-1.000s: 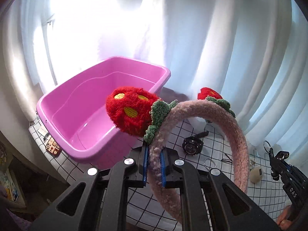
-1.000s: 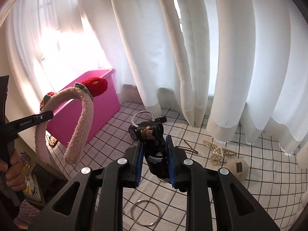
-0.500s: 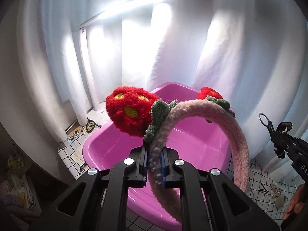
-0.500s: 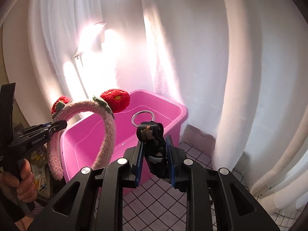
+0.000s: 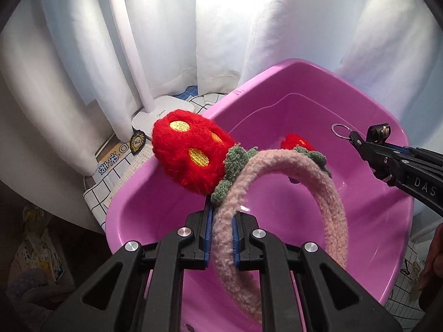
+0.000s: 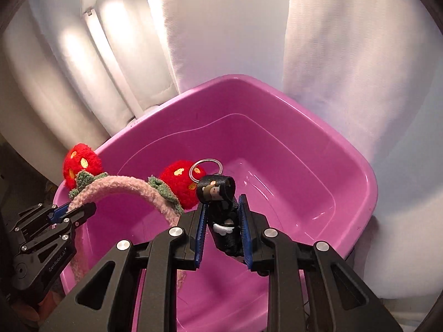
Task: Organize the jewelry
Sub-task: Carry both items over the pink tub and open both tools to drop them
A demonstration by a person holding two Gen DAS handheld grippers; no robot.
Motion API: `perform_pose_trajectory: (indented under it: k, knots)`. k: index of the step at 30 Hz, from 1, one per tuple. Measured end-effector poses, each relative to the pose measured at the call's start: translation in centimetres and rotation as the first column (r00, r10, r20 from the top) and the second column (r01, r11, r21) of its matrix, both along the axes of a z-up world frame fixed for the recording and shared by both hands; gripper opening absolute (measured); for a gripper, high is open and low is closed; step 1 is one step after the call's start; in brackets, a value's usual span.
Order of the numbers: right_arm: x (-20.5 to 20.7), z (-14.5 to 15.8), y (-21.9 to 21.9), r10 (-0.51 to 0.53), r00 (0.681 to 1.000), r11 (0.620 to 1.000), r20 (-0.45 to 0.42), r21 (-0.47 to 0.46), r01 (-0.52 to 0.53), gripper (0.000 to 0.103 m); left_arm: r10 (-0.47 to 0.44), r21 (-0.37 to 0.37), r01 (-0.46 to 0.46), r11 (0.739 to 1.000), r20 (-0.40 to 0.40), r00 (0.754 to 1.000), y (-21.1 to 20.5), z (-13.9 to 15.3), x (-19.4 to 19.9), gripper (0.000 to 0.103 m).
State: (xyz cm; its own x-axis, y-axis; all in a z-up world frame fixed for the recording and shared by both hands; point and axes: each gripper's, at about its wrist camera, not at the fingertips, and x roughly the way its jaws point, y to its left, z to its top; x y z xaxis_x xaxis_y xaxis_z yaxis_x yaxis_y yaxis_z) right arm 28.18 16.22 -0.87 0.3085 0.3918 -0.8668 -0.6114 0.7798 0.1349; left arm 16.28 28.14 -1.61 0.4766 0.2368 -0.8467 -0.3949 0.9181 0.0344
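My left gripper (image 5: 221,221) is shut on the band of a fuzzy pink headband (image 5: 290,163) with two red strawberry puffs, held above the inside of a pink plastic tub (image 5: 304,66). In the right wrist view my right gripper (image 6: 223,215) is shut on a black figure keychain (image 6: 218,193) with a metal ring on top, also over the tub (image 6: 346,149). The headband (image 6: 124,185) and left gripper (image 6: 72,213) show at its left. The right gripper (image 5: 368,149) reaches in from the right in the left wrist view. The tub's floor looks bare.
White curtains (image 5: 249,27) hang close behind the tub. A white lamp base (image 5: 163,110) and a round badge (image 5: 137,139) sit on the checked cloth (image 5: 105,182) left of it. A hand (image 5: 432,254) and small pieces (image 5: 412,265) are at the lower right.
Both grippers swung from the checked table over to the tub, carrying the headband and the keychain. The tub now fills both views from above. Neither grip changed.
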Motion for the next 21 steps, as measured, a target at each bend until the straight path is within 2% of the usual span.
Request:
perform_pose_trajectory:
  k: [5,9,10,11,12,15,17,18,21]
  knots:
    - [1.5,-1.9,1.9,0.003,0.999,0.997,-0.048,-0.081,-0.007,0.022,-0.004,-0.019,0.003,1.0,-0.065,0.998,0.1,-1.1,1.1,0.015]
    - [2.6,-3.2,2.9,0.003,0.996,0.993,-0.089,-0.119,-0.013,0.023,-0.013,-0.009,0.012,1.0,-0.097,0.995,-0.1,-1.6,1.4,0.022]
    - [2.8,-3.4,3.1,0.001,0.994,0.992,-0.106,-0.122,-0.014,0.028,-0.014,-0.01,0.013,1.0,-0.1,0.995,0.0,-1.7,1.4,0.025]
    - [2.8,-3.6,3.1,-0.002,0.994,0.992,-0.112,-0.127,-0.012,0.046,-0.015,-0.016,0.013,1.0,-0.102,0.995,0.0,-1.8,1.4,0.027]
    - [2.9,-3.6,3.1,-0.005,0.994,0.991,-0.107,-0.131,-0.009,0.053,-0.01,-0.014,0.008,1.0,-0.107,0.994,0.1,-1.9,1.4,0.035]
    - [3.2,-3.5,3.3,-0.003,0.996,0.99,-0.093,-0.142,-0.01,0.056,-0.002,-0.006,0.001,1.0,-0.095,0.995,0.4,-1.8,1.2,0.065]
    - [3.3,-3.6,3.1,-0.008,0.995,0.99,-0.095,-0.139,-0.005,0.056,0.0,0.001,0.0,1.0,-0.079,0.997,0.5,-1.4,1.2,0.072]
    - [3.4,-3.6,3.0,-0.011,0.996,0.991,-0.094,-0.136,-0.001,0.056,0.004,0.007,-0.004,1.0,-0.077,0.997,0.5,-1.1,1.3,0.08]
    - [3.5,-3.6,3.1,-0.023,0.995,0.992,-0.098,-0.125,0.011,0.056,0.013,0.014,-0.012,1.0,-0.065,0.998,0.5,-0.7,1.2,0.082]
